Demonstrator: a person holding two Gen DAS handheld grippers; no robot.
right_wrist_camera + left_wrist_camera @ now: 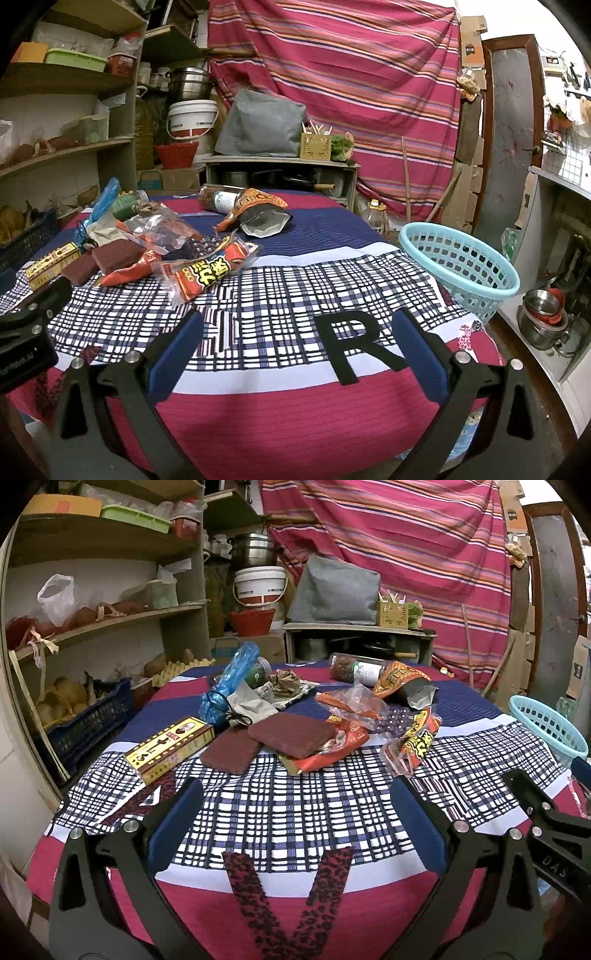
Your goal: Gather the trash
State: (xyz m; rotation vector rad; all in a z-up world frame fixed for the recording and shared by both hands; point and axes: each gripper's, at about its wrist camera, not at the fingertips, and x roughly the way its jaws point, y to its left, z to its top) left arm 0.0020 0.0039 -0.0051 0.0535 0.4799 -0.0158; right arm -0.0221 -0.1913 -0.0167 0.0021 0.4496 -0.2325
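Opening step, nothing collected: left claw (295,812) and right claw (295,332) hover spread wide and empty at lower centre; wrappers (207,273) litter the worktop (295,417) at left centre, basket (458,266) at right; next, reach and pinch a wrapper

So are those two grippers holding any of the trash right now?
No. The left gripper and right gripper are both open, with only tablecloth showing between their fingers.
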